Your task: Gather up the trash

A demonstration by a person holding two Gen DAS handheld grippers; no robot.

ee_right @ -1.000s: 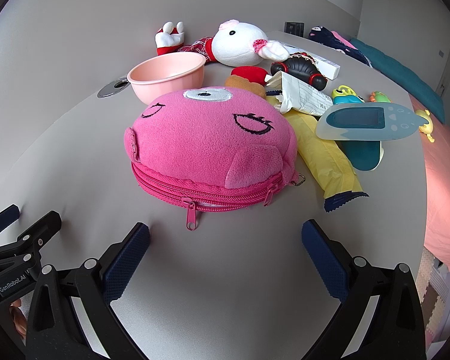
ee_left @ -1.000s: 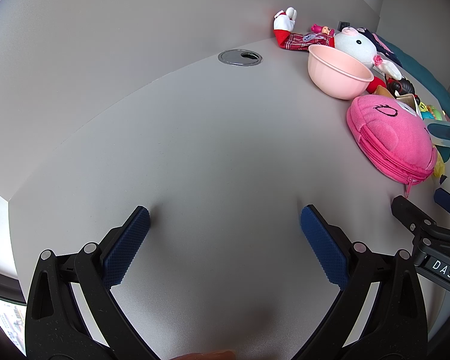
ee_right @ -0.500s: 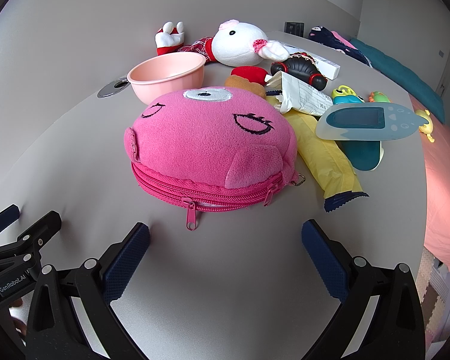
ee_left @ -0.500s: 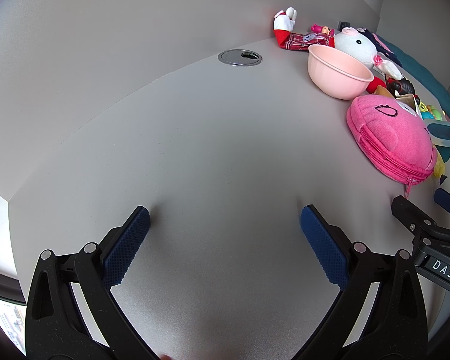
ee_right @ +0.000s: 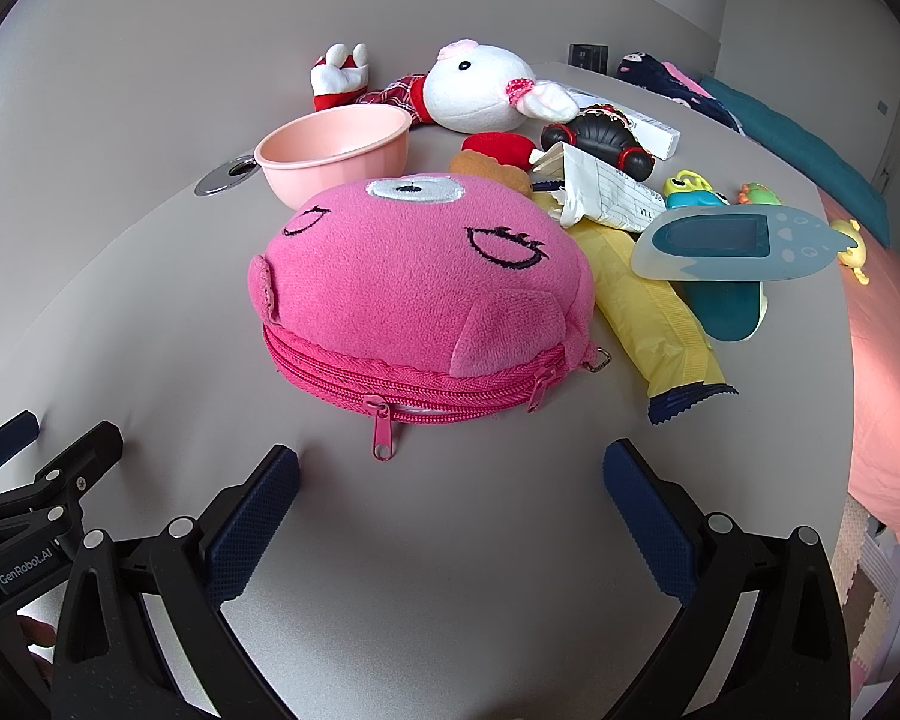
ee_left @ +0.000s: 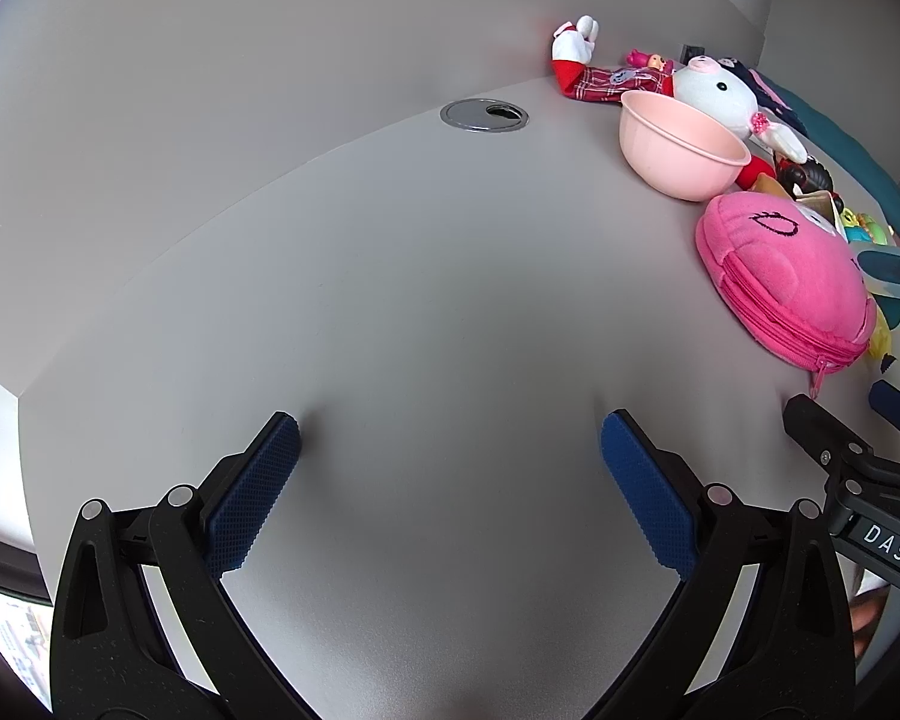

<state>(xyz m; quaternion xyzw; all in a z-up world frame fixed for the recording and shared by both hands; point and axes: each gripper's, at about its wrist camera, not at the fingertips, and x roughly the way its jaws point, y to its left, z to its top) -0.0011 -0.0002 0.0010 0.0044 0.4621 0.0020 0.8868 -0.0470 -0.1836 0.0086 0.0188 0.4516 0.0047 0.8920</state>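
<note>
A yellow snack wrapper [ee_right: 654, 312] with a dark blue end lies on the grey table, to the right of a pink plush zip pouch [ee_right: 420, 294]. A crumpled white paper receipt [ee_right: 606, 195] lies behind the wrapper. A pink bowl [ee_right: 336, 150] stands behind the pouch; it also shows in the left wrist view [ee_left: 681, 150]. My right gripper [ee_right: 450, 480] is open and empty, just in front of the pouch. My left gripper [ee_left: 447, 450] is open and empty over bare table, left of the pouch [ee_left: 786, 294].
A white plush rabbit [ee_right: 480, 96], a black toy [ee_right: 600, 141], a blue-grey device [ee_right: 732, 243], small green toys [ee_right: 693, 192] and a white box [ee_right: 642, 126] crowd the far right. A metal cable grommet [ee_left: 484, 115] sits at the back. The table edge runs along the right.
</note>
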